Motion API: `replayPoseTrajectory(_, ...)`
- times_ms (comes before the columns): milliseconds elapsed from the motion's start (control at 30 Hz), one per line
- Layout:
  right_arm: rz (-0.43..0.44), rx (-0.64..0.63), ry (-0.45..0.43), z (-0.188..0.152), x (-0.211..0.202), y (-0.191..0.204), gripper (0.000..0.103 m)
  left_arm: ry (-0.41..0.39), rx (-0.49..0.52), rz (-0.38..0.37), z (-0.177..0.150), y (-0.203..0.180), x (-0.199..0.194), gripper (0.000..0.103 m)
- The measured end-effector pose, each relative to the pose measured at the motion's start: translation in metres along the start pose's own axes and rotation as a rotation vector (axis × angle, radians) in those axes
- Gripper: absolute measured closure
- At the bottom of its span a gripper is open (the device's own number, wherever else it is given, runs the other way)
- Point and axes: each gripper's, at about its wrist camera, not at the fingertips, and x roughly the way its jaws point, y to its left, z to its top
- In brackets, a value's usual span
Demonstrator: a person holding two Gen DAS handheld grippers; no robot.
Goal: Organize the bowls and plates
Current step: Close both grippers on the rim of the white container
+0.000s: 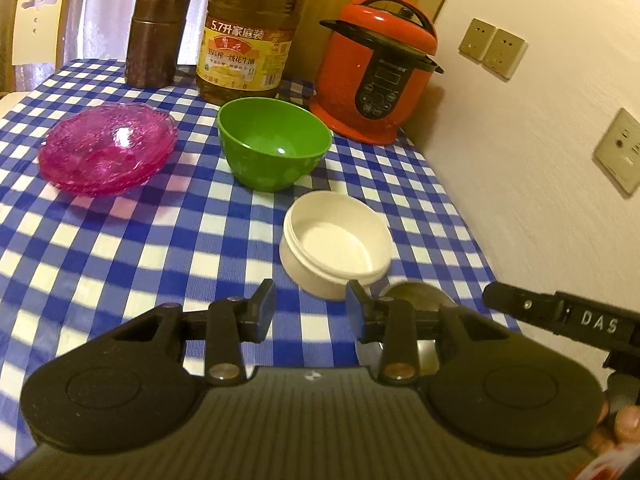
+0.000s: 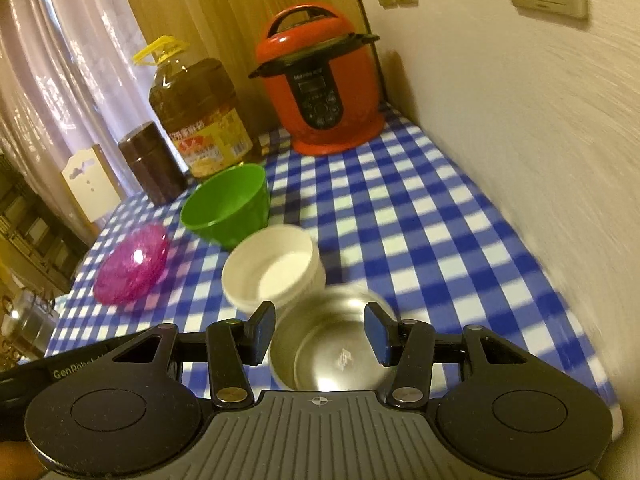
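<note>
Only right wrist view shows steel bowl (image 2: pixel 332 344) whole, below parted, empty right tool (image 2: pixel 320 334).

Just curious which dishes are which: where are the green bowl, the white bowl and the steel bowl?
green bowl (image 1: pixel 276 140), left wrist view, inner wall.
white bowl (image 1: pixel 340 244), left wrist view, inside floor.
steel bowl (image 2: pixel 320 344), right wrist view, inner wall.

The tablecloth (image 1: pixel 160 240) was blue-and-white checked; the bowls (image 1: pixel 108 148) pink, green (image 1: pixel 274 144), white (image 1: pixel 336 240); the cooker (image 1: pixel 376 76) red.

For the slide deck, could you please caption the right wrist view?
Right gripper open over a steel bowl, with white bowl, green bowl and pink dishes beyond.
</note>
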Motion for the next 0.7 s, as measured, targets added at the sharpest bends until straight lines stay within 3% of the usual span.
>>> replayPoseTrajectory(367,0.017,-0.04,0.016,0.032,0.075,-0.001,0.054,0.03,0.04,-0.014,0.023,0.015,0.071,0.071)
replayPoseTrajectory(700,0.033,-0.073,0.124,0.042,0.138,-0.005,0.057,0.077,0.019,-0.032,0.03,0.019,0.114,0.084)
